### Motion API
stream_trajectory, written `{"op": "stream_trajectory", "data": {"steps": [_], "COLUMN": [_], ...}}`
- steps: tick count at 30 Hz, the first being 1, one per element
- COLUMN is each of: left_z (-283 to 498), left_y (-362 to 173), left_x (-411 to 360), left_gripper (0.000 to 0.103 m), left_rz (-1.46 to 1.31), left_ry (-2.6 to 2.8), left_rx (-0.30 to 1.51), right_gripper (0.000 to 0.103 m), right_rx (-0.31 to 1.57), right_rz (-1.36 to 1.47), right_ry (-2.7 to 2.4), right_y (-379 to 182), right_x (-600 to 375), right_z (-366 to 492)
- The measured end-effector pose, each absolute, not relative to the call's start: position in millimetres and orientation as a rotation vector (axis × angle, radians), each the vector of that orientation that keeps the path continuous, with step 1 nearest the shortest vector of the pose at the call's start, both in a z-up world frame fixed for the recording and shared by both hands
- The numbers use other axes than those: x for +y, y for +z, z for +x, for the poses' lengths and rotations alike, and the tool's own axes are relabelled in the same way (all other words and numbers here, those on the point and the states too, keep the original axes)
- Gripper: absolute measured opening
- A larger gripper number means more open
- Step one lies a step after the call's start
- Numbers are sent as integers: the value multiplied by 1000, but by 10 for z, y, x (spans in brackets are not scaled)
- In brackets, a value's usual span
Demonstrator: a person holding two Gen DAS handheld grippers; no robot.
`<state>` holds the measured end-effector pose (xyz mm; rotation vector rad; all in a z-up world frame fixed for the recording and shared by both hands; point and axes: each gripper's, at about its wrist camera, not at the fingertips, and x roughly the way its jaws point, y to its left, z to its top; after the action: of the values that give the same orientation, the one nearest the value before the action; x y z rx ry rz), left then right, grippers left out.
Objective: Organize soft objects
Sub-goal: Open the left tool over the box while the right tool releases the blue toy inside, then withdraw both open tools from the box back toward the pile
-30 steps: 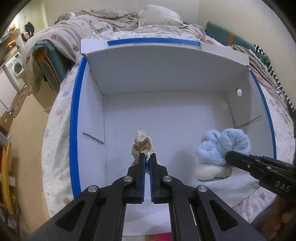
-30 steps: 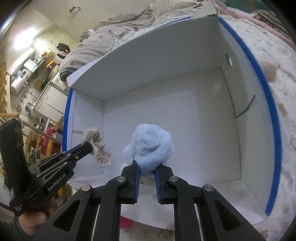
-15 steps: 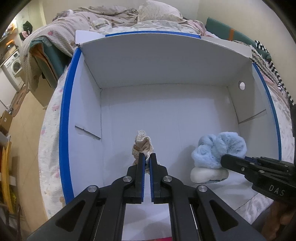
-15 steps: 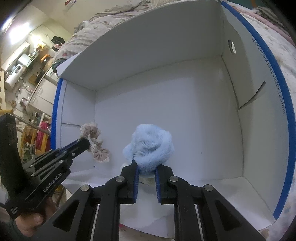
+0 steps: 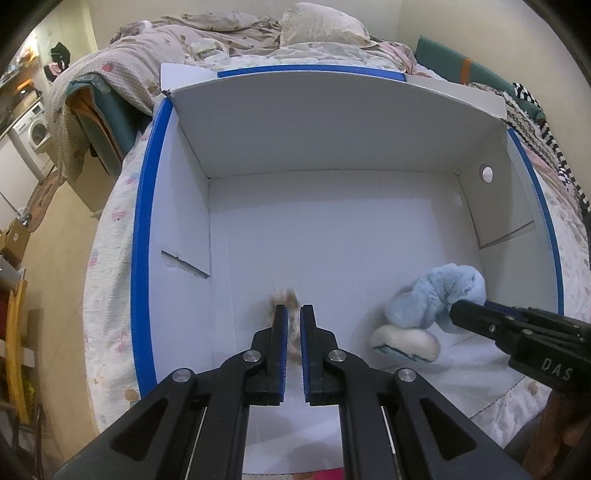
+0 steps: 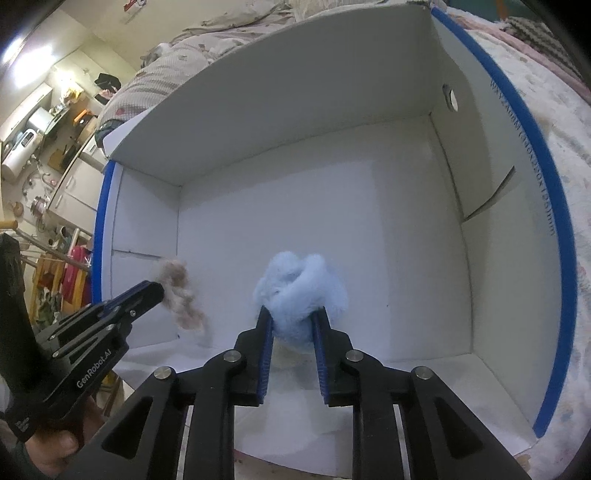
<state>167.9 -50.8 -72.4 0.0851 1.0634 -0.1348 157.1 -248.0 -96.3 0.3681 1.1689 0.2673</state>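
A big white box with blue rims [image 5: 146,236] [image 6: 554,236] lies open on the bed. My left gripper [image 5: 293,314] has its jaws slightly parted, and a blurred beige lace scrunchie [image 5: 288,300] [image 6: 181,291] hangs between them, inside the box. My right gripper [image 6: 293,314] has widened but still flanks a fluffy light-blue plush [image 6: 301,284] [image 5: 436,295] with a cream part [image 5: 406,341] under it, low in the box. From the left wrist view the right gripper [image 5: 458,308] touches the plush.
Rumpled bedding and a pillow [image 5: 317,26] lie behind the box. A washing machine [image 5: 35,129] and the floor are at the left. A kitchen counter with clutter [image 6: 40,122] shows far left in the right wrist view.
Both grippers have moved lower into the box. The left jaws have parted slightly and the scrunchie is blurred, slipping down. The right jaws have widened around the blue plush.
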Motion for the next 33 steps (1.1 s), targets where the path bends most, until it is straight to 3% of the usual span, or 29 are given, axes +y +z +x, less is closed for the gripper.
{"op": "stream_trajectory", "data": {"steps": [2,3,6,8,10,12,33], "left_z": [1667,1663,1647,1633,1611,1592,1405], "left_y": [-703,-689,-636,-588,-530,-477,-303], "left_x": [-502,-498,-489,-482,-471,-452,-297], "left_gripper": [14,18,33,48,57,62,63], "left_rz": [84,81,76,73,71,77,41], "left_ry": [-135,-133,-126,-123,-112,-85,-43], "left_rx": [1056,1050,1026,1006,978,944,924], "right_gripper": [49,67,72,79,96,103,103], "right_rx": [1158,1149,1116,1096,1071,1041,991], "right_rz": [371,373,382,373,367,373,395], "right_ry": [264,263,263,257,245,239,223], "right_y": [-951,-937,-885,-839,-792,-742,-655], "right_x": [-2492,-2497,-2525,-2531,-2543,-2568,-2645], "right_z": [1573,1572,1573,1574,1567,1552,1433]}}
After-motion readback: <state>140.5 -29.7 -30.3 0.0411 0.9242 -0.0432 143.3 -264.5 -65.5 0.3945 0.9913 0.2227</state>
